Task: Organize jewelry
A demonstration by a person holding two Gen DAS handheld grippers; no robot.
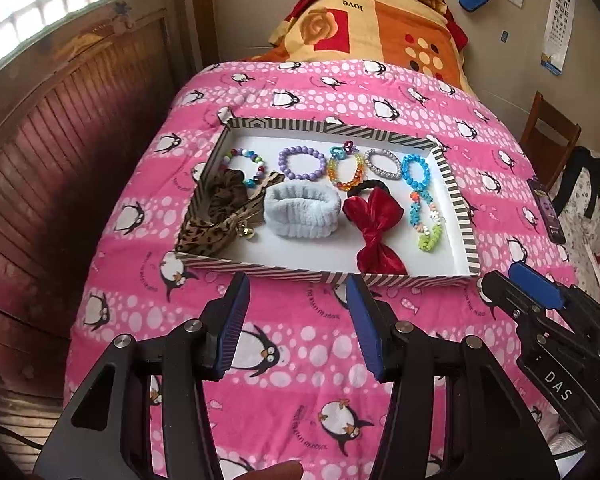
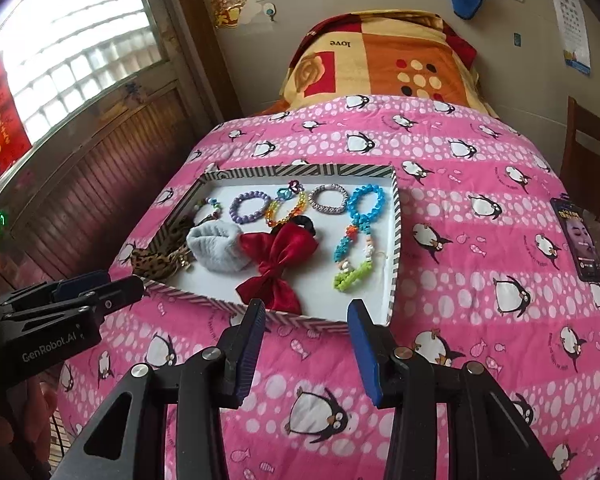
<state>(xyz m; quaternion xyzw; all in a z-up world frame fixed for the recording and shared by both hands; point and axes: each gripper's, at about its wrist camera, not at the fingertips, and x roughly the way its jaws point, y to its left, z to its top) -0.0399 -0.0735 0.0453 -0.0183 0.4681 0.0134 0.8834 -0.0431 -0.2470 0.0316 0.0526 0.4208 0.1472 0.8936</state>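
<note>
Since every bracelet and hair tie lies neatly in the striped tray (image 1: 456,200) in the middle of the frame, the job looks done. The left gripper (image 1: 296,320) and right gripper (image 2: 308,344) stand apart, empty, below it.

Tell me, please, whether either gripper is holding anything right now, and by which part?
Nothing is held. The left gripper and right gripper both stand open over the pink blanket, short of the striped tray where the jewelry lies.
</note>
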